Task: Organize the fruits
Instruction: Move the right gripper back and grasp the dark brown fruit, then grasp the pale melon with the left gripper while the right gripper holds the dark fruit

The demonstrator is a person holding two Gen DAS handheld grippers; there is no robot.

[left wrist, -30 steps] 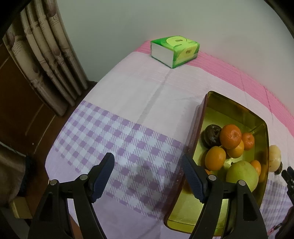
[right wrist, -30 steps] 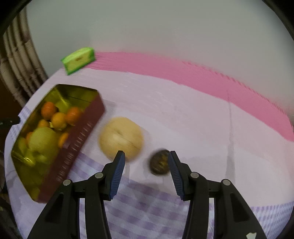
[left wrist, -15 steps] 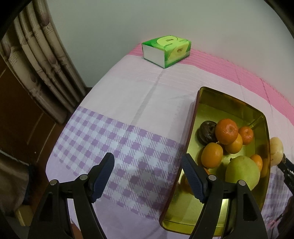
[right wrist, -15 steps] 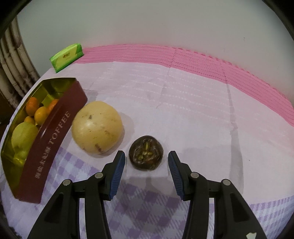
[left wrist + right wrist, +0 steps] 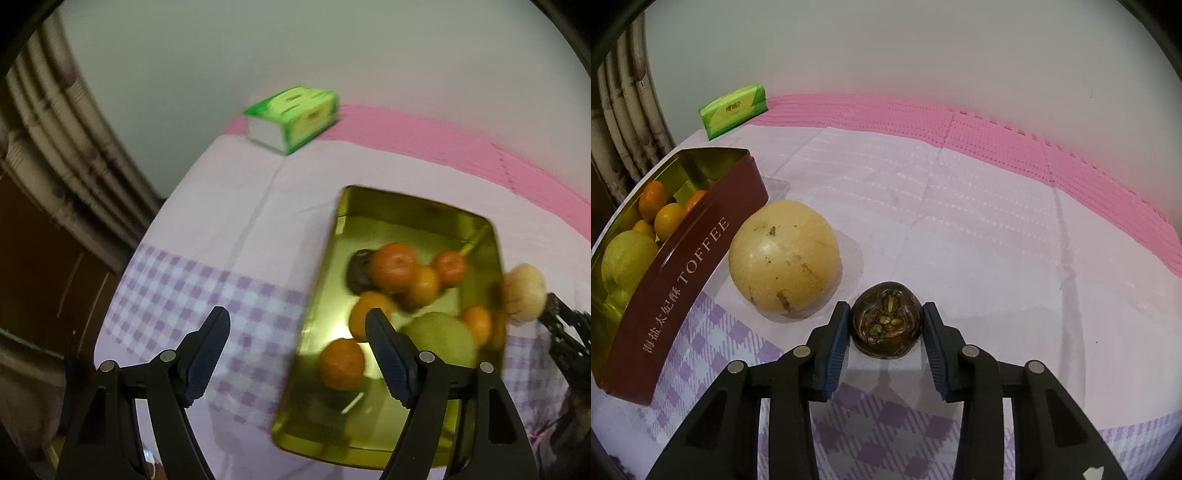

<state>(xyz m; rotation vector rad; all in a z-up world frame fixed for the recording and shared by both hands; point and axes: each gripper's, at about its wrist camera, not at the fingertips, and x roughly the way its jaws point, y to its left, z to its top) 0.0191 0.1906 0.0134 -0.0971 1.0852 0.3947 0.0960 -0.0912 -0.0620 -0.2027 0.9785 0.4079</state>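
Right wrist: toffee tin (image 5: 683,273) holds oranges (image 5: 666,220); right hand-held gripper (image 5: 885,332) brackets dark fruit (image 5: 885,319).

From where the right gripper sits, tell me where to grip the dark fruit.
Pinch the dark fruit across its rounded left and right flanks, from the near side where the right gripper already brackets it. Its open, seedy top looks fragile, so avoid that.

Green tissue box (image 5: 732,110) on checked tablecloth (image 5: 960,229).
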